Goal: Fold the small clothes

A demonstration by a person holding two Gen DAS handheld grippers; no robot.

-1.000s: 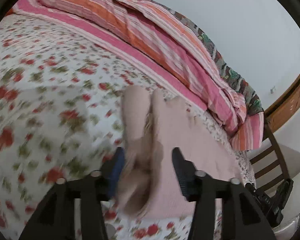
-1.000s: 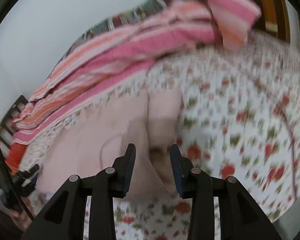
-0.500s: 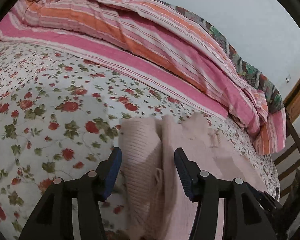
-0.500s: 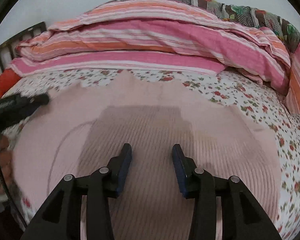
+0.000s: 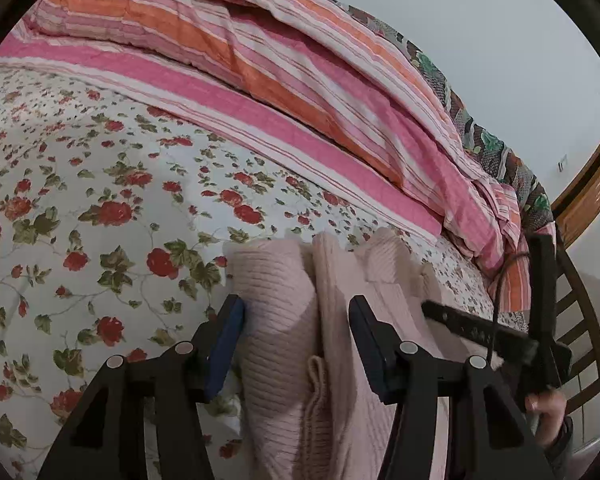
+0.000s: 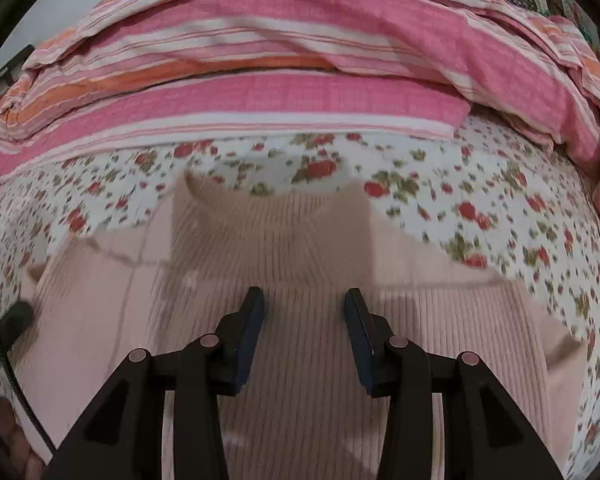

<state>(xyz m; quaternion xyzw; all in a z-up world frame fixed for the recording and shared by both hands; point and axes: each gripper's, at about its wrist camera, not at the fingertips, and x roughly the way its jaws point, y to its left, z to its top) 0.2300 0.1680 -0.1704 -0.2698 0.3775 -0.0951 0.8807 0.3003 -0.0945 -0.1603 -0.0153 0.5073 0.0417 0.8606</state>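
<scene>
Floral bedsheet (image 5: 80, 208) | pink sweater (image 6: 300, 360) now spread flat, sleeve released | left gripper (image 5: 296, 344) half-open astride folded sleeve (image 5: 272, 320), unclamped | right gripper (image 6: 304, 336) moved over the body, part-open, empty | next fold pending

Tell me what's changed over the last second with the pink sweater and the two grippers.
The right gripper swung from the sweater's folded edge to over its ribbed middle, near the collar, jaws open and empty. The pink sweater now lies spread flat. The left gripper stayed open astride the bunched fold; the floral sheet and striped quilt are unchanged.
</scene>
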